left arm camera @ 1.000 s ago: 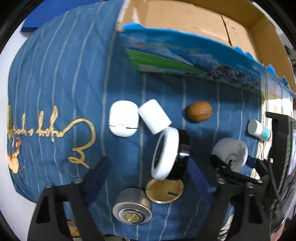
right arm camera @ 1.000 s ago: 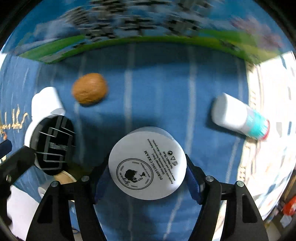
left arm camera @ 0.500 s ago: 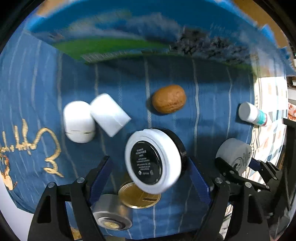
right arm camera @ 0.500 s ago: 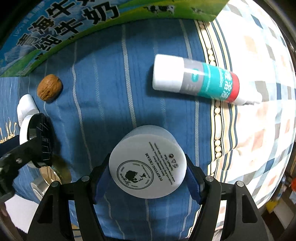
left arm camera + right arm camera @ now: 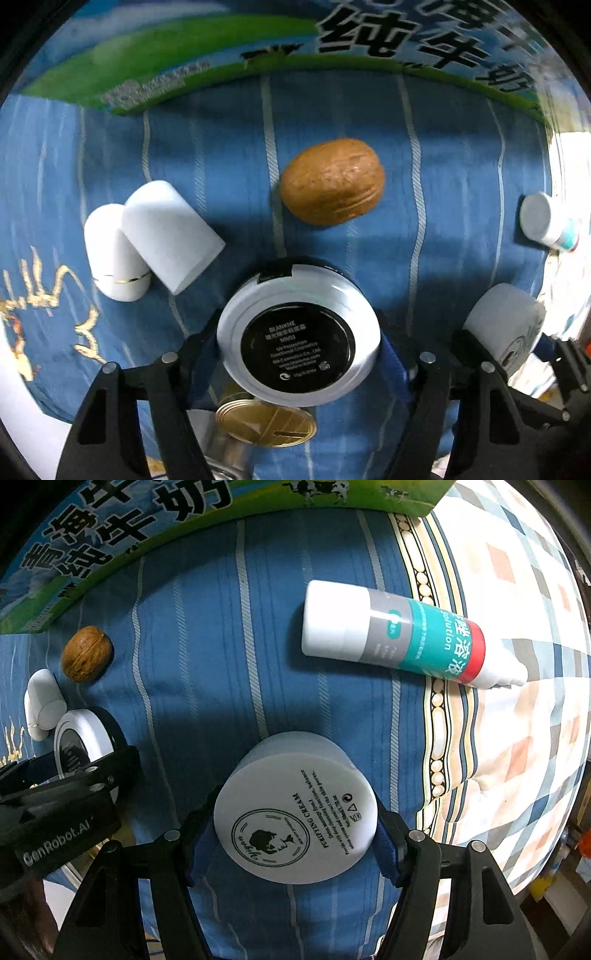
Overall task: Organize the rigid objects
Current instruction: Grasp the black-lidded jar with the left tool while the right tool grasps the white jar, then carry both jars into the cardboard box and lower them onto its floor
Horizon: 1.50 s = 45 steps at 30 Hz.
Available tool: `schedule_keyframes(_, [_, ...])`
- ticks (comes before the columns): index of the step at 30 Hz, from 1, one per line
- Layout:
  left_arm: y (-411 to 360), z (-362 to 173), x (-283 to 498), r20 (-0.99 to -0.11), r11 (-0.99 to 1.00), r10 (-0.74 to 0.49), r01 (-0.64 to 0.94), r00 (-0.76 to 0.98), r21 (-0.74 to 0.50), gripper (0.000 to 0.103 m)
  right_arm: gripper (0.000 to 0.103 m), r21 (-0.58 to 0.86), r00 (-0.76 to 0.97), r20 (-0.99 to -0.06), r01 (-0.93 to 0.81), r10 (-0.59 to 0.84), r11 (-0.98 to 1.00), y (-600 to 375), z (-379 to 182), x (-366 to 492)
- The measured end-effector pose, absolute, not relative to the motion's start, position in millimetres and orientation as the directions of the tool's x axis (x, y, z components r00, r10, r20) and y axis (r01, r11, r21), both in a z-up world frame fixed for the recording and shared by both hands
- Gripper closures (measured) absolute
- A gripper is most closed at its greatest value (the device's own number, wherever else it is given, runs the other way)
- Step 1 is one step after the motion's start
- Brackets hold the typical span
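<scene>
Surface: blue striped bedspread [image 5: 332,110], milk carton [image 5: 258,48] at far edge.
Left hand-held gripper [image 5: 299,347]: closed around black-and-white compact [image 5: 298,335].
Right hand-held gripper [image 5: 295,827]: closed around white cream jar [image 5: 295,812].
Walnut [image 5: 332,186]: lying far of compact.

We are in a home, on a bed: a blue striped quilt [image 5: 207,635] with gold embroidery meets a checked patchwork bedspread [image 5: 517,738] at its right edge (a printed milk carton [image 5: 207,48] lines the far edge), toiletries scattered across.
</scene>
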<state>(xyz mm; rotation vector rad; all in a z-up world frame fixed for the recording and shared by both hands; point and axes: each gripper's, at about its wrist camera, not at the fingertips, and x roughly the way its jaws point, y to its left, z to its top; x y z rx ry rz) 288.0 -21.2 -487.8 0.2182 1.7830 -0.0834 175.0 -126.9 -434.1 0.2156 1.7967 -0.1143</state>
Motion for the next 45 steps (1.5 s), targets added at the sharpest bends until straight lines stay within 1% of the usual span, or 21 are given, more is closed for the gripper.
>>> schedule_keyframes(6, [-30,-480,282,-0.979,0.97,0.154,0.21,-0.131,0.124,0.03,0.032,0.016,-0.226,-0.972,0.204,0.063,0.979,-121,-437,175])
schedule_keyframes(8, [-39,-468,277,-0.983,0.97,0.144,0.215,-0.111,0.118,0.03,0.032,0.021,-0.223,-0.973,0.207,0.068,0.978,-121,-437,172])
schedule_keyframes(12, [-33,-446,262,-0.991,0.972,0.117,0.213,-0.069,0.1,0.03,0.032,0.037,-0.207,-0.975,0.206,0.08,0.978,-118,-431,166])
schedule_keyframes(16, [-30,-411,244,-0.997,0.979,0.066,0.195,-0.039,0.057,0.03,0.032,0.062,-0.181,-0.978,0.21,0.101,0.976,-120,-423,160])
schedule_keyframes(19, [-34,-390,247,-0.999,0.982,0.028,0.189,-0.022,0.023,0.03,0.032,0.081,-0.154,-0.981,0.215,0.116,0.973,-122,-411,155])
schedule_keyframes(26, [-30,-300,223,-0.997,0.977,-0.052,0.208,0.063,-0.038,0.03,0.032,0.128,-0.069,-0.987,0.232,0.148,0.964,-129,-370,139])
schedule_keyframes(27, [-23,-298,223,-0.995,0.977,-0.062,0.209,0.074,-0.045,0.03,0.032,0.141,-0.055,-0.986,0.233,0.158,0.962,-130,-362,137])
schedule_keyframes(29, [-20,-276,215,-0.99,0.976,-0.089,0.209,0.107,-0.065,0.03,0.032,0.165,-0.027,-0.984,0.235,0.176,0.958,-131,-347,135])
schedule_keyframes(36, [-9,-251,227,-0.972,0.969,-0.166,0.209,0.165,-0.13,0.03,0.032,0.235,0.068,-0.972,0.209,0.226,0.949,-129,-285,157])
schedule_keyframes(41, [-10,-234,263,-0.963,0.972,-0.189,0.179,0.192,-0.155,0.03,0.032,0.27,0.125,-0.96,0.176,0.25,0.947,-135,-245,187])
schedule_keyframes(45, [-13,-235,303,-0.958,0.97,-0.216,0.153,0.191,-0.188,0.03,0.032,0.286,0.151,-0.953,0.15,0.264,0.946,-142,-228,227])
